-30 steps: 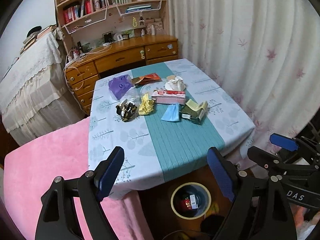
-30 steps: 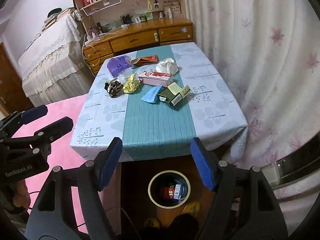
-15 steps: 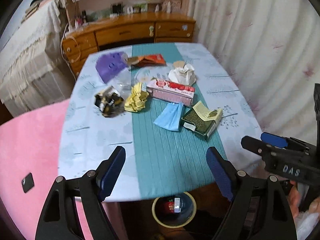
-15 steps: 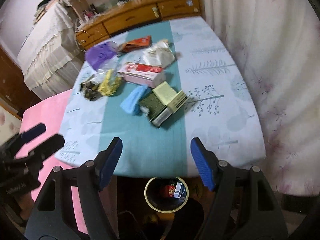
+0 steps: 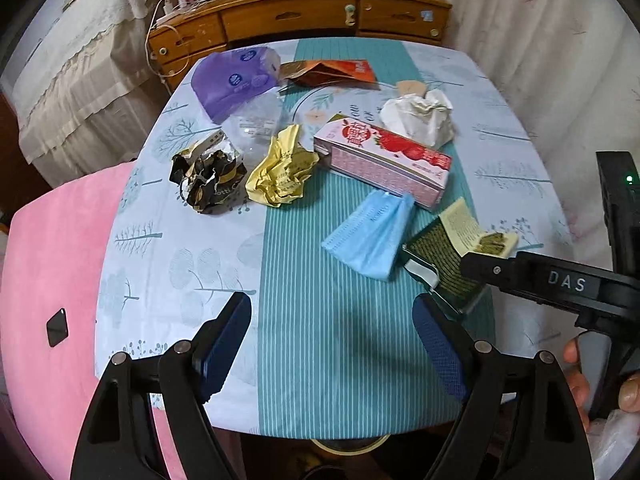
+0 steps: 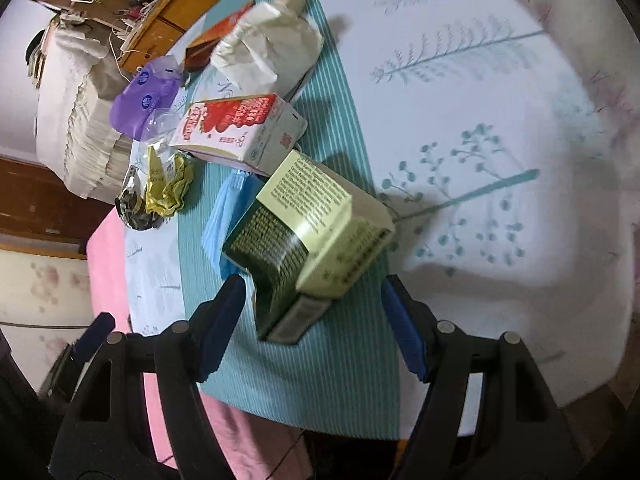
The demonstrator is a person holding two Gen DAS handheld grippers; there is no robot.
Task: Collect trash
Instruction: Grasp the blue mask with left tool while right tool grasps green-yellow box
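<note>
Trash lies on the table: a green and cream box [image 5: 444,256] [image 6: 308,248], a blue face mask [image 5: 370,236] [image 6: 224,216], a pink strawberry carton [image 5: 384,160] [image 6: 240,128], a yellow crumpled wrapper [image 5: 280,172] [image 6: 166,184], a black and gold wrapper [image 5: 208,176], white crumpled paper [image 5: 420,116] [image 6: 268,52], a purple bag [image 5: 236,78] and an orange packet [image 5: 332,74]. My left gripper [image 5: 332,344] is open above the table's near edge. My right gripper [image 6: 312,328] is open with its fingers either side of the green box's near end, apart from it.
The table [image 5: 180,280] has a floral cloth with a teal runner. A bin rim [image 5: 348,446] shows under its near edge. A pink cover [image 5: 48,280] lies to the left, a curtain [image 5: 560,40] to the right, a wooden desk [image 5: 300,20] behind.
Both grippers have moved forward and down toward the table. The right gripper has closed in on the green box and tilted. The bin has slid almost out of view.
</note>
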